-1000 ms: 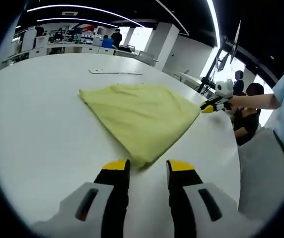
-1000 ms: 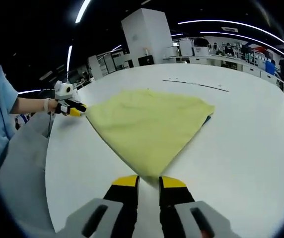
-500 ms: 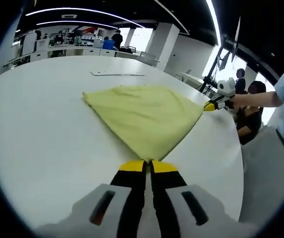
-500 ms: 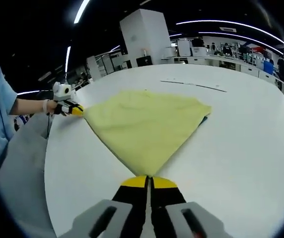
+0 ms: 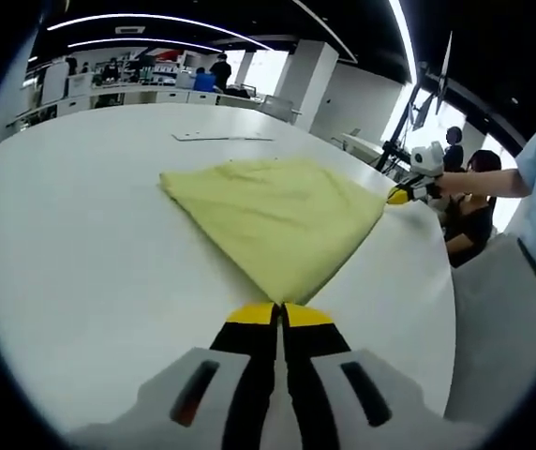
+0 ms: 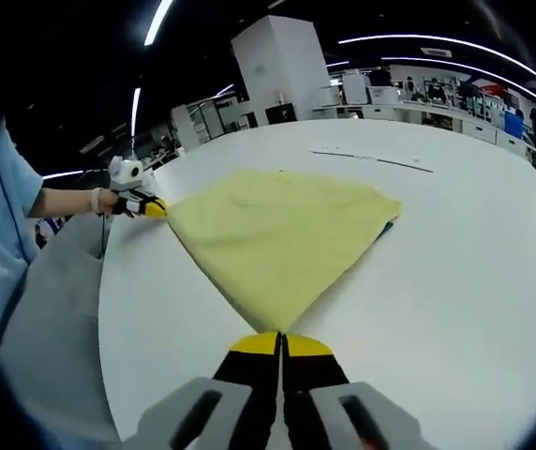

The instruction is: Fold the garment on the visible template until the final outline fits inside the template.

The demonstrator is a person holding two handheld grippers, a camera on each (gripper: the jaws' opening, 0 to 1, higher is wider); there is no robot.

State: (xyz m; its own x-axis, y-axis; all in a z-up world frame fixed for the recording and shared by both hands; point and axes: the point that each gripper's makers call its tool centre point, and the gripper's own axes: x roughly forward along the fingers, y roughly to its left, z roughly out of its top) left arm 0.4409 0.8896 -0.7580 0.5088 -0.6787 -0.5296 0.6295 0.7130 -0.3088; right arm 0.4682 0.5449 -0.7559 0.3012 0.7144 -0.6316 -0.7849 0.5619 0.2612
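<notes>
A yellow garment (image 5: pixel 277 211) lies flat on the white table (image 5: pixel 81 253), folded to a roughly triangular outline. My left gripper (image 5: pixel 279 311) is shut on its near corner at the bottom of the left gripper view. At the far right of that view, my right gripper (image 5: pixel 397 196) holds another corner. In the right gripper view the garment (image 6: pixel 277 234) spreads ahead of my right gripper (image 6: pixel 280 339), which is shut on the corner nearest it. My left gripper (image 6: pixel 153 208) pinches the left corner there. A dark edge (image 6: pixel 387 226) peeks out under the garment's right corner.
A thin flat strip (image 5: pixel 221 138) lies on the table beyond the garment, also seen as a strip (image 6: pixel 371 159) in the right gripper view. The table edge (image 6: pixel 109 309) curves close on the person's side. A person's arm (image 5: pixel 479 186) reaches in. Desks and people stand far behind.
Both grippers went from open around the garment corners to shut on them. In the last half second the garment has barely shifted.
</notes>
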